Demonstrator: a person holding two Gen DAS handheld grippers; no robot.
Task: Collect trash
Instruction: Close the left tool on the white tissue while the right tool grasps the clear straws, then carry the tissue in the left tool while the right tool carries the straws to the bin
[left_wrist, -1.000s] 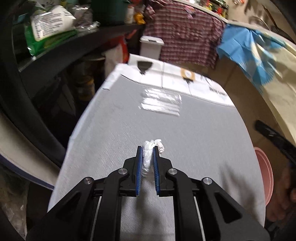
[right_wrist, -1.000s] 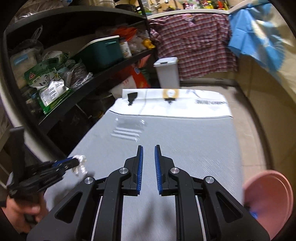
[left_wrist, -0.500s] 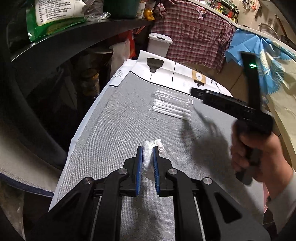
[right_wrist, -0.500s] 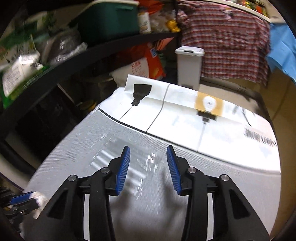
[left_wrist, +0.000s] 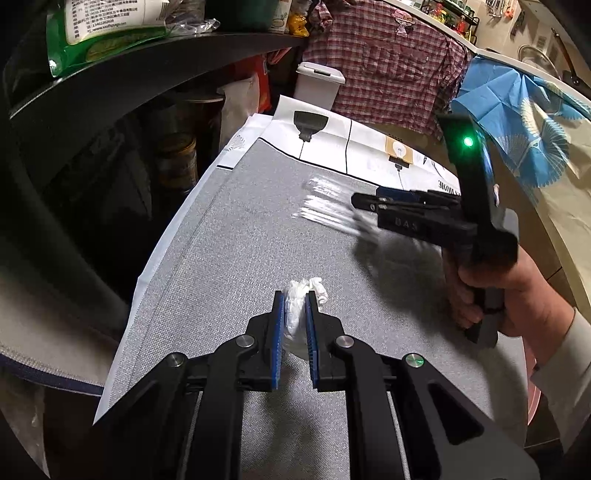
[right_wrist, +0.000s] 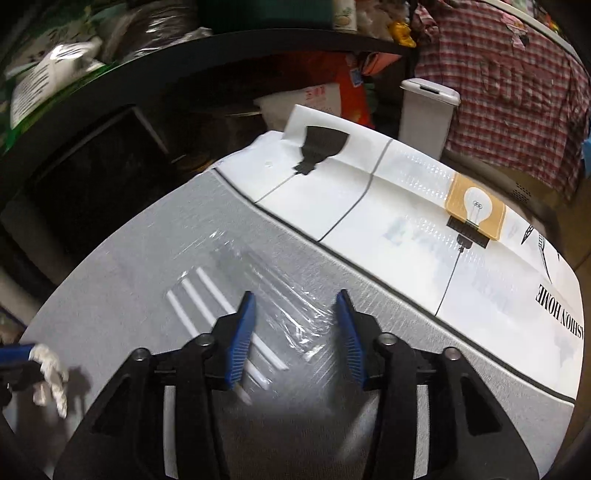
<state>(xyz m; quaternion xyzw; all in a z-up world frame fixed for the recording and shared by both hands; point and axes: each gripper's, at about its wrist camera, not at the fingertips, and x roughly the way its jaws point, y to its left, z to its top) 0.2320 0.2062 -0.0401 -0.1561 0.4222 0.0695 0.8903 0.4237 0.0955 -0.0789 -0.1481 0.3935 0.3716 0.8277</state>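
Two tongs: my left tongs (left_wrist: 294, 306) pinch a crumpled white tissue wad (left_wrist: 301, 314); my right tongs (right_wrist: 295, 314), closing, straddle the clear plastic-wrapped white straws (right_wrist: 258, 306) unpressed.

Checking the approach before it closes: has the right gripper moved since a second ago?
Yes. The right gripper moved forward and left over the grey mat, and now straddles the clear straw packet.

Pretty even overhead light is thrown on the grey mat (left_wrist: 236, 236), while the shelves (left_wrist: 147, 62) to its left are left murky. Glare is picked up off the clear plastic wrapper (right_wrist: 280, 295) on the mat, a soft shadow is cast beneath the right gripper (left_wrist: 360, 202), which is smeared by motion blur, and everything is bent hard toward the black corners.
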